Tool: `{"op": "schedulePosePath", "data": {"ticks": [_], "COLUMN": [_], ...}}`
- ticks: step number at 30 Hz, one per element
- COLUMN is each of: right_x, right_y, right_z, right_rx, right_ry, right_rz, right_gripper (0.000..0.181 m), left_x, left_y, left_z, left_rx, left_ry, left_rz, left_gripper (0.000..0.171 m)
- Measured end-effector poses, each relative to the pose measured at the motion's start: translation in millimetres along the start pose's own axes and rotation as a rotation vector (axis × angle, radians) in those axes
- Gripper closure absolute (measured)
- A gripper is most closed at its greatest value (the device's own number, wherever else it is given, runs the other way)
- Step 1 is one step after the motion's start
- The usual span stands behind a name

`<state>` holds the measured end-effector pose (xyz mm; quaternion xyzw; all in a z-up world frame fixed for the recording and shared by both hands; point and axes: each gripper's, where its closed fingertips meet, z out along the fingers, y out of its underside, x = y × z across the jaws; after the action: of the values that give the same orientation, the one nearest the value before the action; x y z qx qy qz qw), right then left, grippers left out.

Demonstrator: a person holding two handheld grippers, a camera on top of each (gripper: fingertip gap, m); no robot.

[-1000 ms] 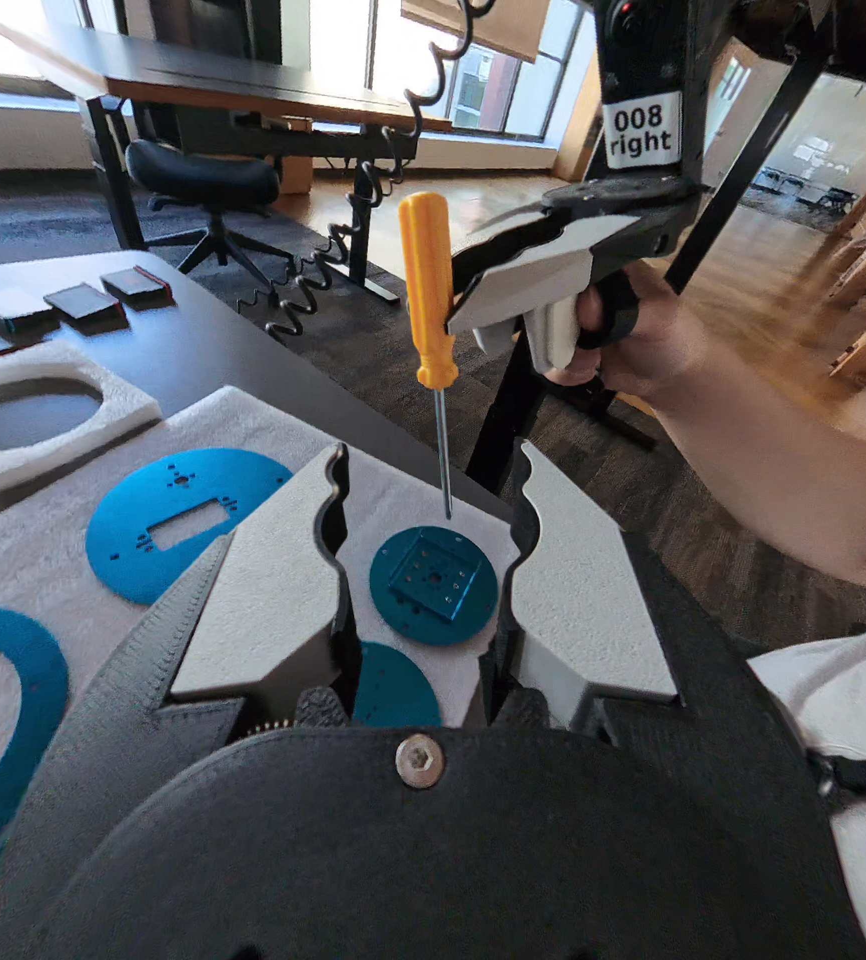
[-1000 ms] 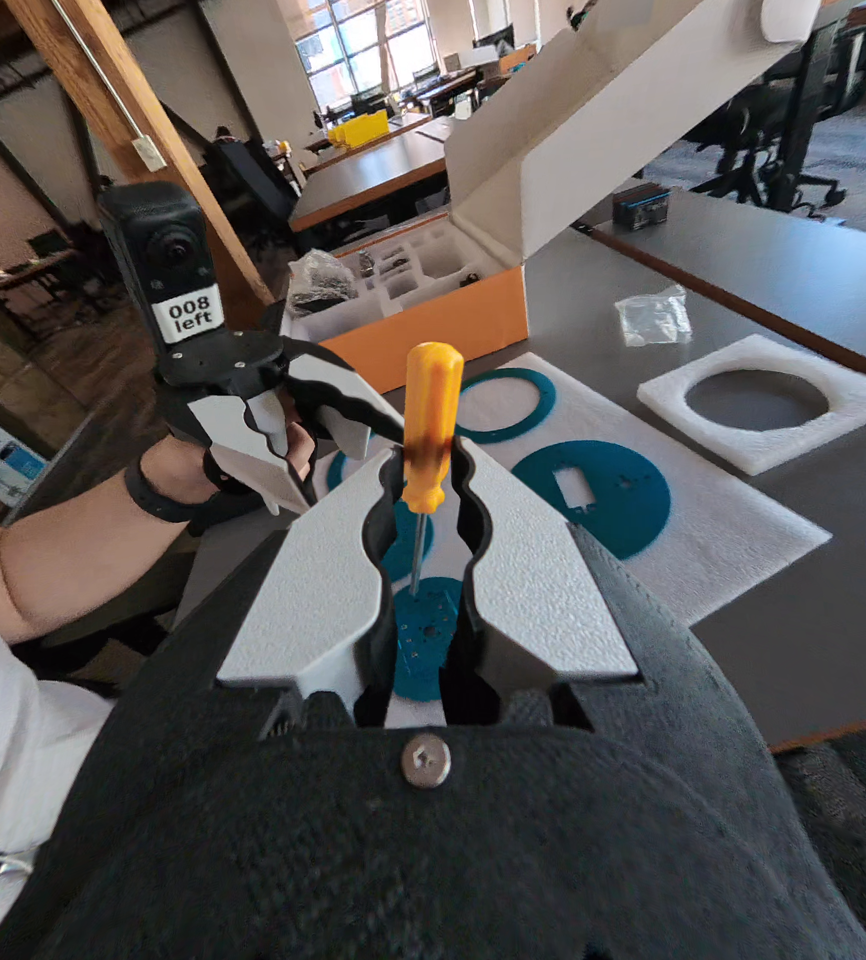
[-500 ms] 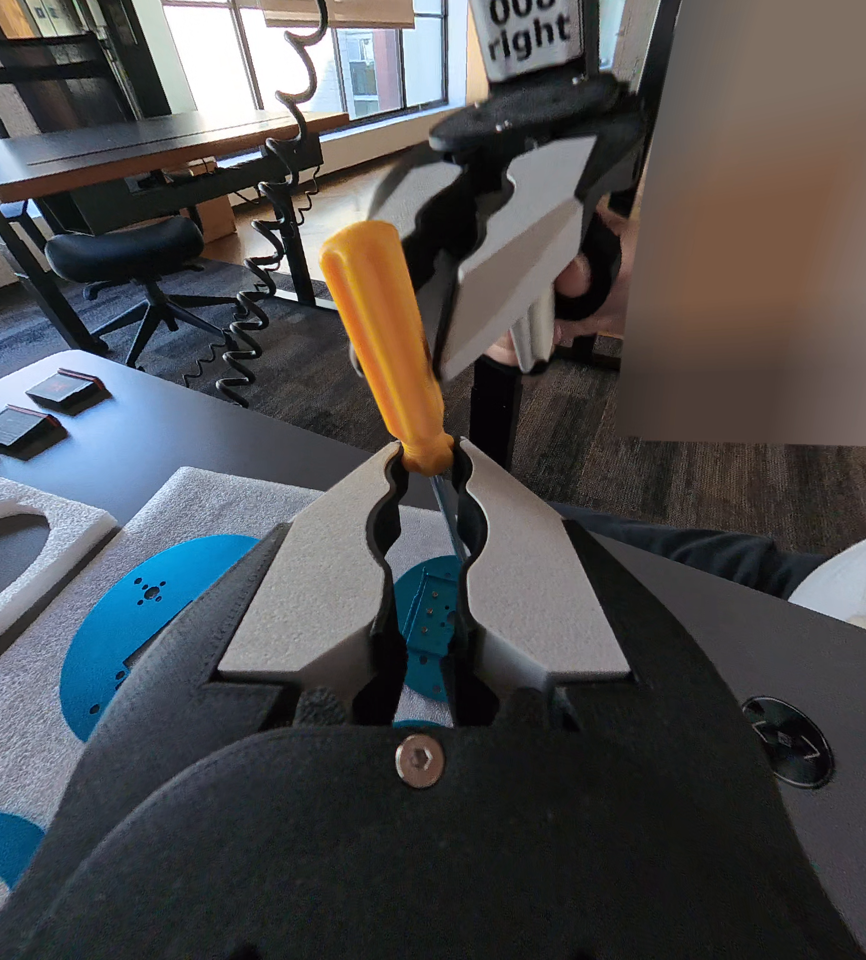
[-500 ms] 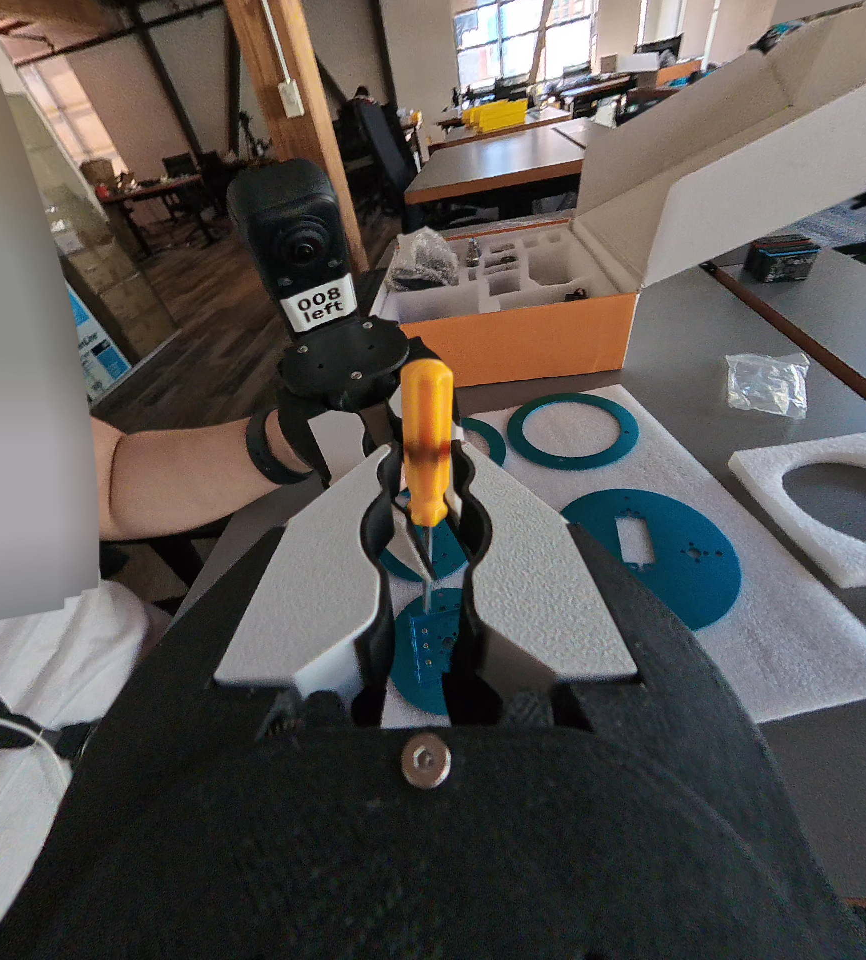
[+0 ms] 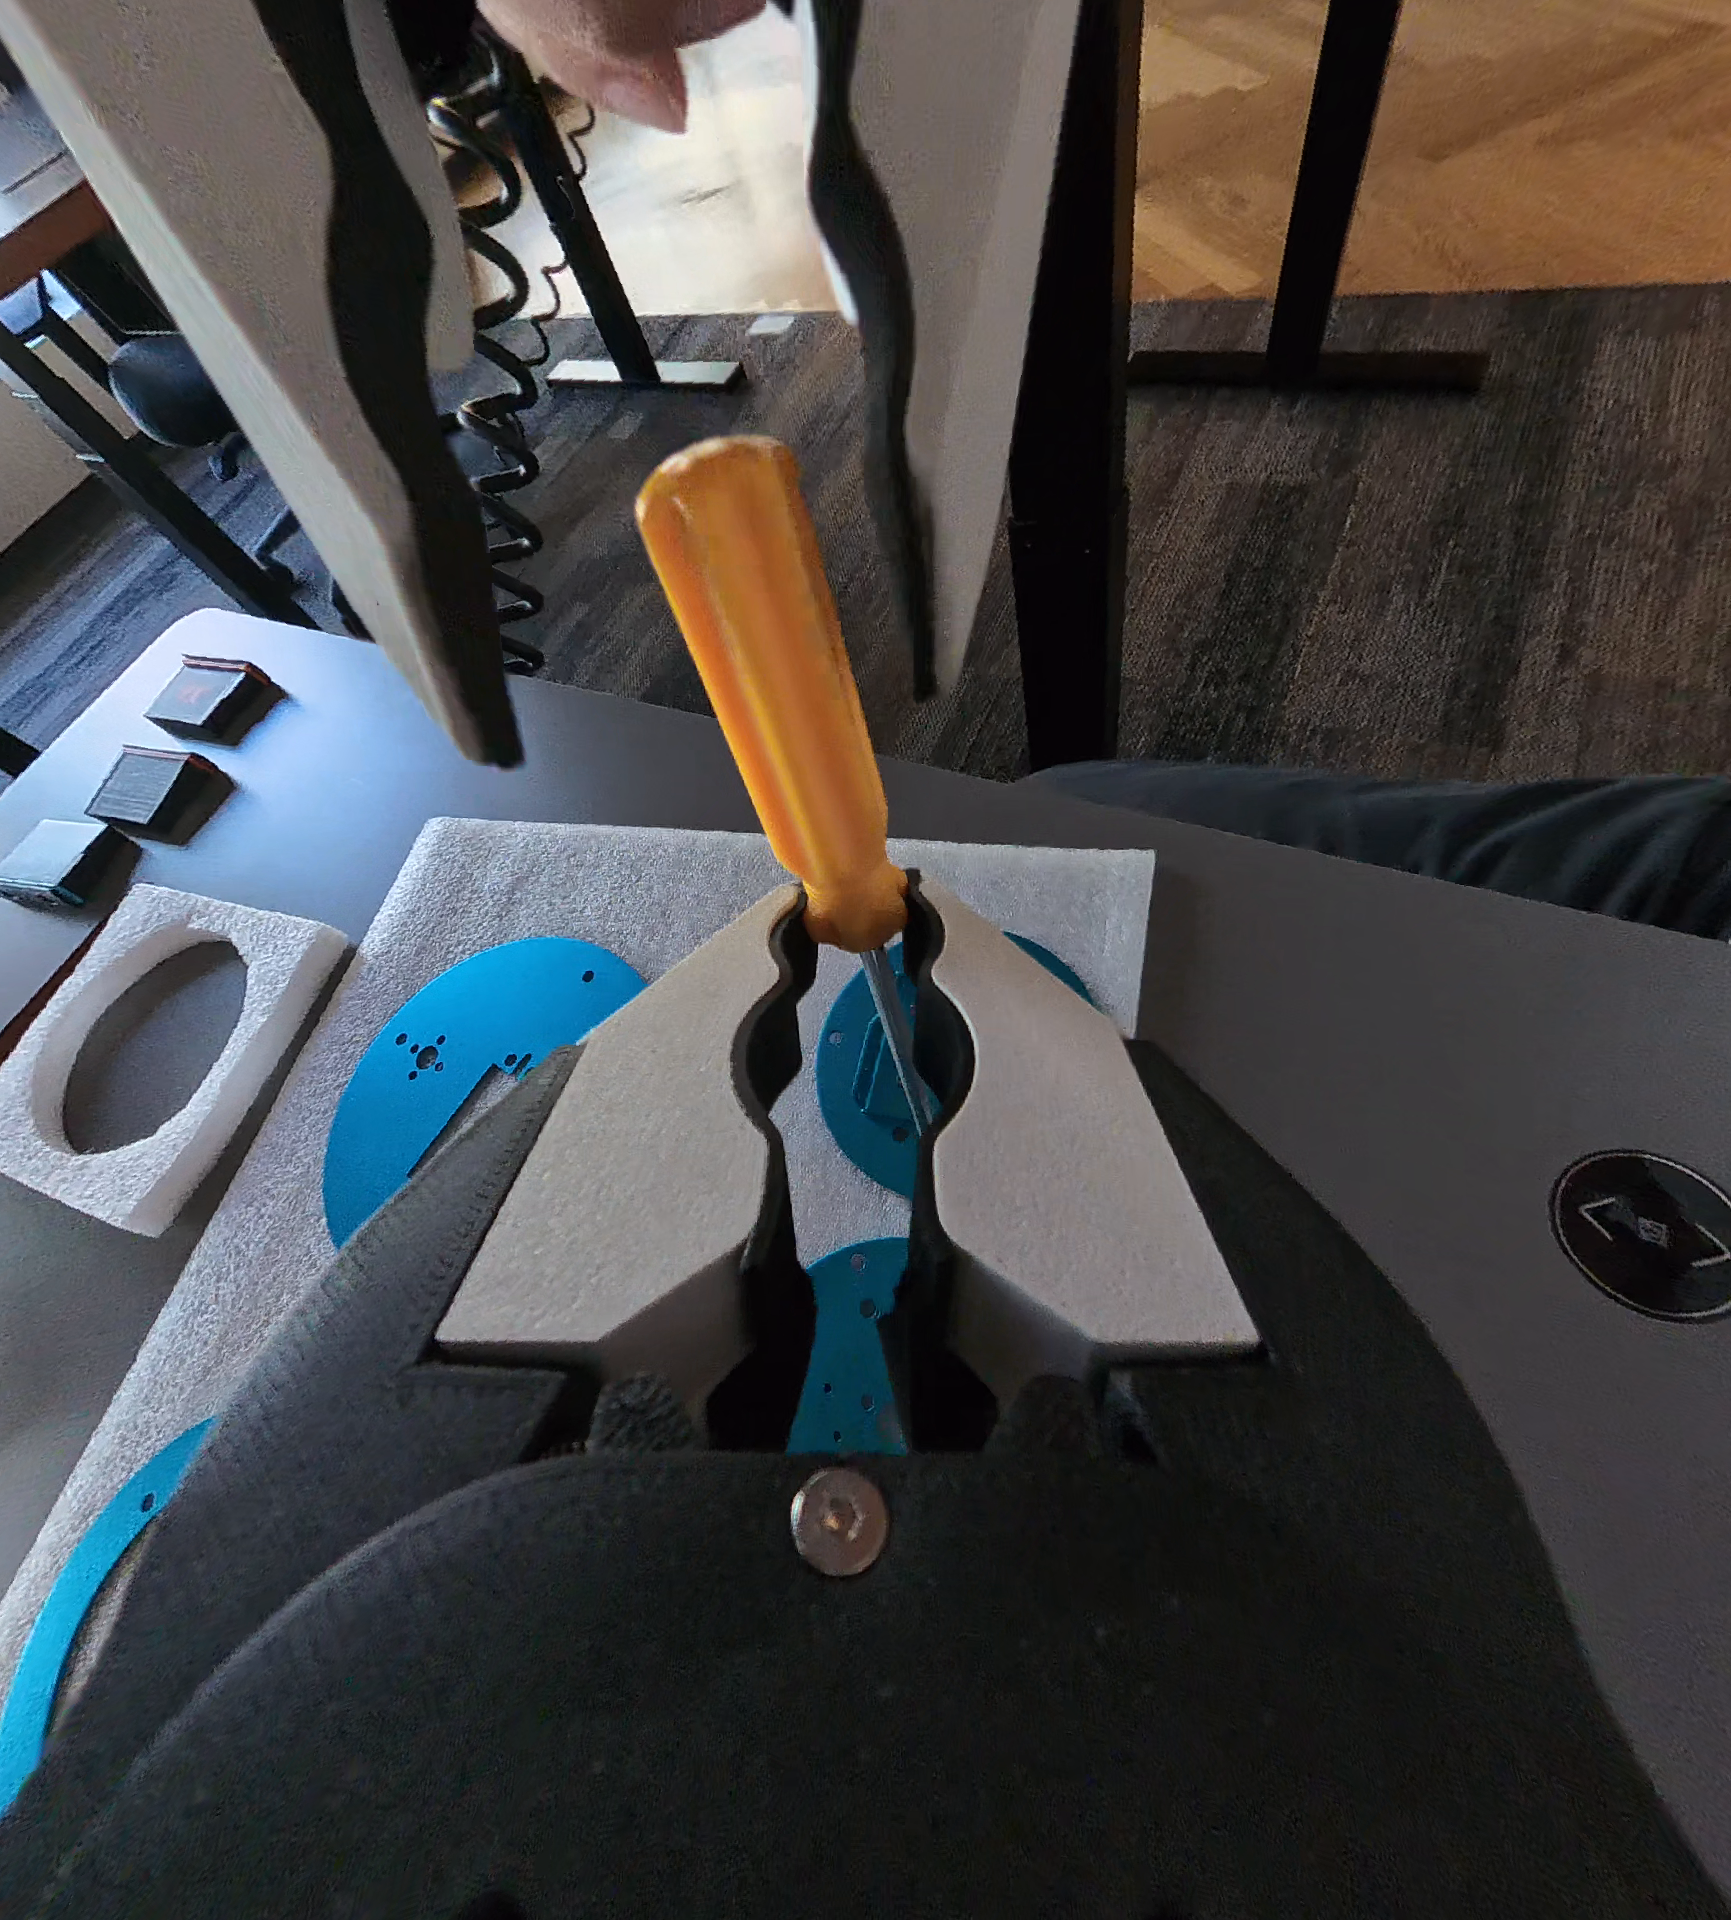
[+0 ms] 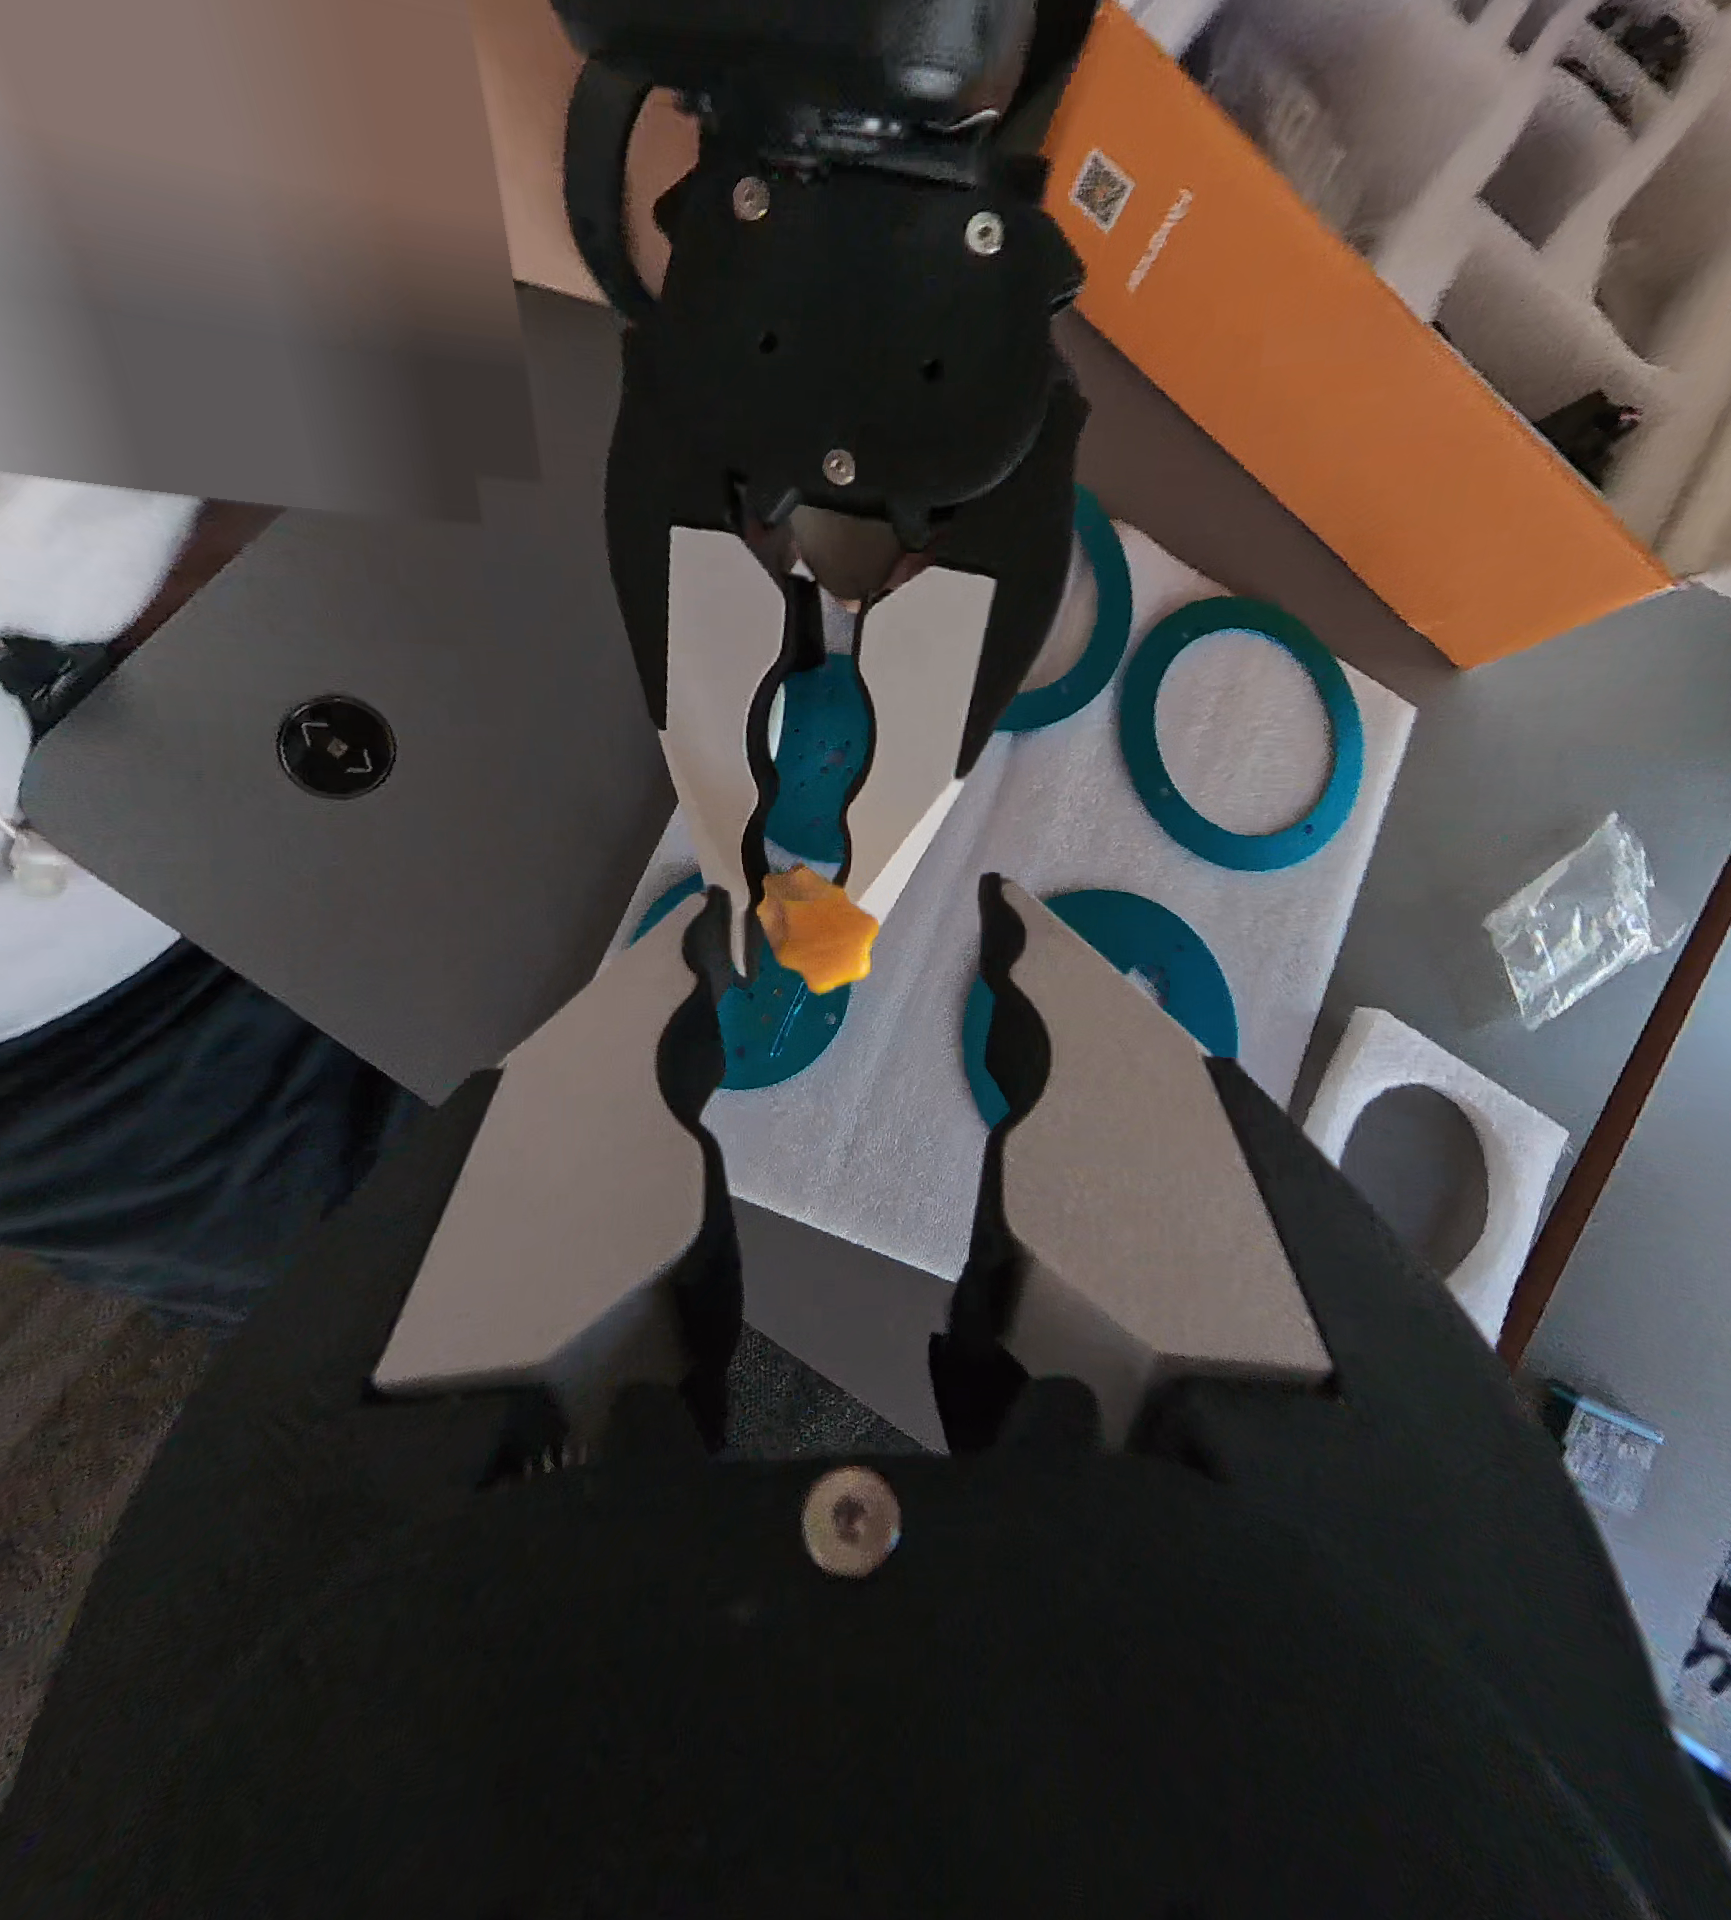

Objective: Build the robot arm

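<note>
My left gripper [image 5: 856, 914] is shut on the neck of an orange-handled screwdriver [image 5: 767, 675], which stands nearly upright, its handle leaning a little to the left. Its thin shaft points down at a small blue disc [image 5: 866, 1070] on a white foam sheet [image 5: 549, 883]. My right gripper [image 6: 845, 925] is open and looks straight down on the handle's top [image 6: 817, 940]. Its fingers [image 5: 404, 468] hang spread above and either side of the handle without touching it. The right wrist view also shows the left gripper [image 6: 804, 878] closed on the tool.
On the foam sheet lie a large blue disc [image 5: 445, 1070] and blue rings [image 6: 1240, 732]. An open orange box [image 6: 1360, 364] stands behind them. A white foam frame [image 5: 144, 1049], a clear plastic bag [image 6: 1567, 914] and small black boxes [image 5: 154, 795] lie on the dark table [image 5: 1412, 1039]. One gripper's finger ends stand about 6 cm off the other's.
My left gripper closed on the screwdriver's neck. My right gripper let go of the handle, opened, and swung up over it to look down.
</note>
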<state>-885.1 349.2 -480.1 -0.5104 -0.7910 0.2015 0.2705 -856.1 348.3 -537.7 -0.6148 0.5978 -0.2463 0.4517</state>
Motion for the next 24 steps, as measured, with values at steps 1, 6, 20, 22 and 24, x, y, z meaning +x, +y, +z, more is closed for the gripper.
{"op": "schedulePosePath", "data": {"ticks": [1, 6, 20, 22, 24], "right_x": [-4, -11, -18, -16, -16], "right_y": [0, 7, 16, 20, 27], "right_z": [3, 11, 10, 4, -1], "right_rx": [-0.012, -0.108, -0.112, -0.104, -0.083], "right_ry": [-0.023, -0.068, -0.009, 0.051, 0.109], "right_rz": [-0.024, -0.084, 0.042, 0.076, 0.11], "right_gripper": [0.137, 0.161, 0.164, 0.163, 0.163], "left_x": [1, 3, 0, 1, 1], "left_y": [0, 2, 7, 19, 36], "left_z": [0, -3, -1, -6, -9], "left_rx": [-0.005, -0.019, -0.043, -0.061, -0.098], "left_ry": [0.005, 0.019, 0.001, 0.031, 0.043], "left_rz": [0.003, 0.014, 0.008, -0.067, -0.115], "left_gripper": [0.157, 0.157, 0.136, 0.11, 0.107]}}
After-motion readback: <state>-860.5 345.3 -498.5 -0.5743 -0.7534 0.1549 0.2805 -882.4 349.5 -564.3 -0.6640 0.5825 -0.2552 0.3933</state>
